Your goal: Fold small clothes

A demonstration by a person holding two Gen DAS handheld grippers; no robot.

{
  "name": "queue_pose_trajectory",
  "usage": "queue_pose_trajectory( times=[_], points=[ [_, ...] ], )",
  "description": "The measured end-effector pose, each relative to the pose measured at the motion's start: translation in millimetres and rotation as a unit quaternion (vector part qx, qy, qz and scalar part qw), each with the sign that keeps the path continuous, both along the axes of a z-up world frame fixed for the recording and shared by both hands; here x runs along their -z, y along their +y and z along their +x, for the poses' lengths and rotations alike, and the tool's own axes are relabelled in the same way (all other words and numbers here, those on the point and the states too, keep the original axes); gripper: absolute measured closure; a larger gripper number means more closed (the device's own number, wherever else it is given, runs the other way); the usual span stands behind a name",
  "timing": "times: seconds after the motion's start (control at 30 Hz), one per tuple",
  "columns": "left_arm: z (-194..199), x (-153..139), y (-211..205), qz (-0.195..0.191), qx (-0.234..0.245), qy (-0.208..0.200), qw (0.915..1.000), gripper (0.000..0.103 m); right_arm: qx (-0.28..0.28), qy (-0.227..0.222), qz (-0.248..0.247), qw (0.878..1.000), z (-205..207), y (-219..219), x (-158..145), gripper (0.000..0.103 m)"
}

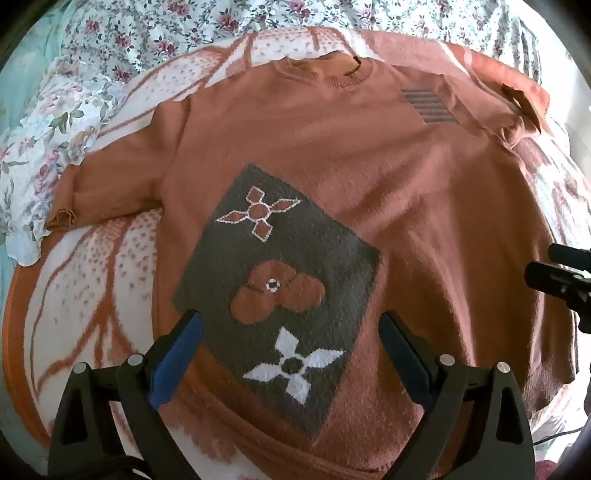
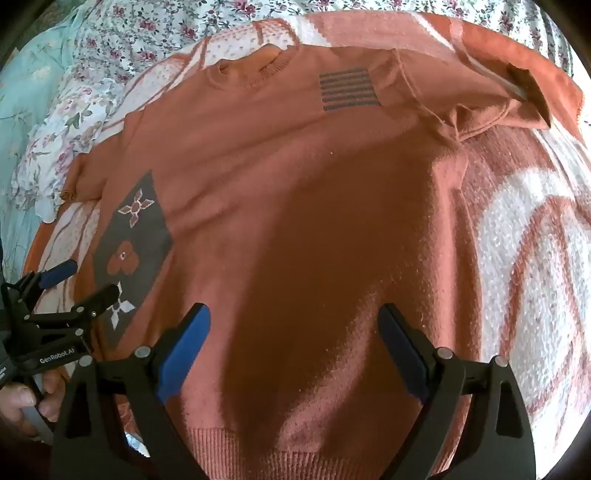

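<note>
Orange knitted short-sleeved sweater (image 1: pixel 369 177) lies front side up, spread flat on an orange and white patterned blanket (image 1: pixel 92 288), with its round ribbed neckline at the far side and its ribbed hem at the near side. On the left of the chest area sits a dark grey knitted panel (image 1: pixel 288 288) holding three flower shapes in a row: an orange four-petal one outlined in white farthest away, a rounded orange one in the middle, and a white four-petal one nearest. Near the right shoulder is a small patch of grey horizontal stripes (image 1: pixel 424 105). The left sleeve stretches out flat to the left. The right sleeve is bunched and partly turned over near the shoulder. Beyond the blanket, at the far side and on the left, lies a white bedsheet printed with small pink flowers (image 1: pixel 122 33).

The left gripper (image 1: pixel 291 332), black with blue pads, hovers over the grey panel with its jaws spread wide, holding nothing. The right gripper (image 2: pixel 293 325), of the same build, hovers over the plain lower middle of the sweater, jaws also spread wide and empty; a dark shadow falls on the knit between them. In the right wrist view the left gripper appears at the left edge, held by a person's hand (image 2: pixel 26 402).
</note>
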State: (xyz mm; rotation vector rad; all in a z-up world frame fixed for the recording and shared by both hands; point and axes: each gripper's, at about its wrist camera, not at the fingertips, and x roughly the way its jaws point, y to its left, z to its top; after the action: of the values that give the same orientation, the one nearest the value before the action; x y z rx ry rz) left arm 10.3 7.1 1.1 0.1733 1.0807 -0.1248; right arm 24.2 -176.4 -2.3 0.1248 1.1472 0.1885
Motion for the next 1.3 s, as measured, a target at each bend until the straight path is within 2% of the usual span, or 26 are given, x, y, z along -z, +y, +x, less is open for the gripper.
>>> queue_pose_trajectory(
  times=[0.3,0.4,0.53,0.6,0.63,0.7,0.83,1.07,1.3],
  points=[
    [1,1,-1,0.008,-0.004,0.008,0.9999,0.007,0.001,-0.002,0.007,1.0,5,1,-2,0.011],
    [2,2,-1,-0.006,-0.007,0.016,0.9998,0.007,0.001,-0.002,0.007,1.0,2,5,-2,0.011],
    [2,1,-1,-0.006,-0.011,0.006,0.9999,0.007,-0.006,-0.005,0.005,1.0,8,-2,-7,0.011],
    [2,1,-2,-0.014,-0.013,0.012,0.9998,0.007,-0.008,-0.004,0.006,1.0,9,-2,-7,0.011],
    [4,1,-2,-0.035,-0.015,0.018,0.9991,0.007,-0.009,-0.004,0.007,1.0,10,-2,-7,0.011],
    [5,0,-2,-0.038,-0.017,0.017,0.999,0.007,-0.01,0.0,0.009,1.0,12,-2,-5,0.011],
    [8,-1,-5,-0.022,-0.021,0.016,0.9994,0.007,-0.016,0.002,0.01,1.0,12,-4,-6,0.011],
    [13,-5,-7,-0.021,-0.025,0.007,0.9995,0.007,-0.023,0.003,0.007,1.0,16,-6,-6,0.011],
    [19,-4,-8,-0.027,-0.028,0.019,0.9991,0.007,-0.021,-0.001,0.013,1.0,20,-10,-9,0.011]
  ],
)
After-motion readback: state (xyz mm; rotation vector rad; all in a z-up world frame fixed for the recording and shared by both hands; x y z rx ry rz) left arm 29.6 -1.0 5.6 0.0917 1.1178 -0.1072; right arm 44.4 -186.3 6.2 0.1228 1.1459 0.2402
